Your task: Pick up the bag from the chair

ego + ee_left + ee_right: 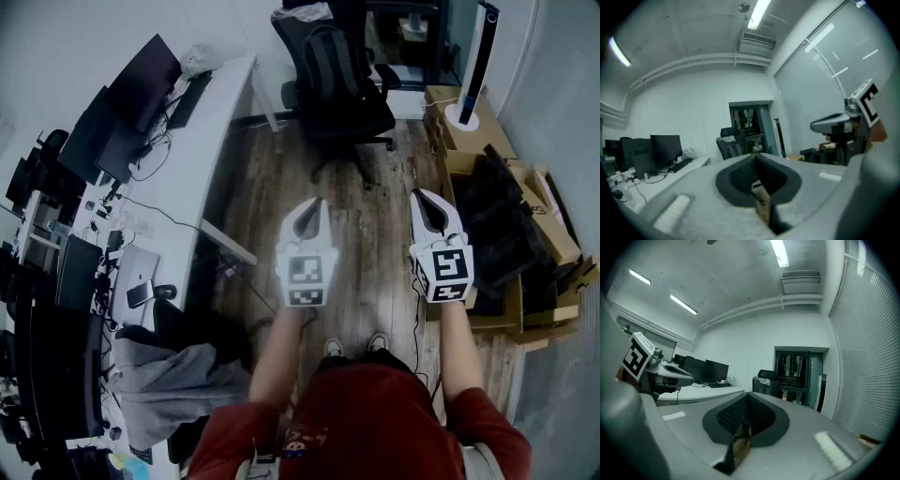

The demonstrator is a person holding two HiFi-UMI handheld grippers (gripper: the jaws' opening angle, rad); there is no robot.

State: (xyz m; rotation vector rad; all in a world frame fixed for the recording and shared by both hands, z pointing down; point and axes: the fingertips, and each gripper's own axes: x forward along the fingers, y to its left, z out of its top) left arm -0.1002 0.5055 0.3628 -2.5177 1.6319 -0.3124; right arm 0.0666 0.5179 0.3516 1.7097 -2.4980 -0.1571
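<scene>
Black fabric backpack-style bag (pixel 328 61) is seen upright on the seat of the black mesh-back office chair (pixel 361 103), leaning on the backrest. Its long axis runs up along the backrest, straps toward the person.

- Bearing: the bag is straight ahead of both grippers and well apart from them, with open dark wood-plank floor (pixel 375 253) between. In the left gripper view the bag (pixel 733 150) sits just left of the jaw line.
- Left gripper (pixel 314 211): white jaws brought together at the tips, nothing held.
- Right gripper (pixel 427 202): same state, jaws closed tip to tip, empty.
- Nearer hand: the left gripper is judged better lined up, as the bag lies almost on its axis. The right gripper is offset toward the box side.
- Access: the chair armrests flank the bag, so a grab at the top, near the handle, is judged cleaner than one from the side. Both jaws would have to be opened first.
- Surroundings: the long white desk (pixel 220 122) with black monitors (pixel 141 89) runs along the left. Stacked brown cardboard boxes (pixel 469 159) and a tall white tower unit (pixel 480 56) line the right. The corridor between them is narrow but nothing is seen lying in it.
- Risk: the chair is on casters and may roll away if pushed.
</scene>
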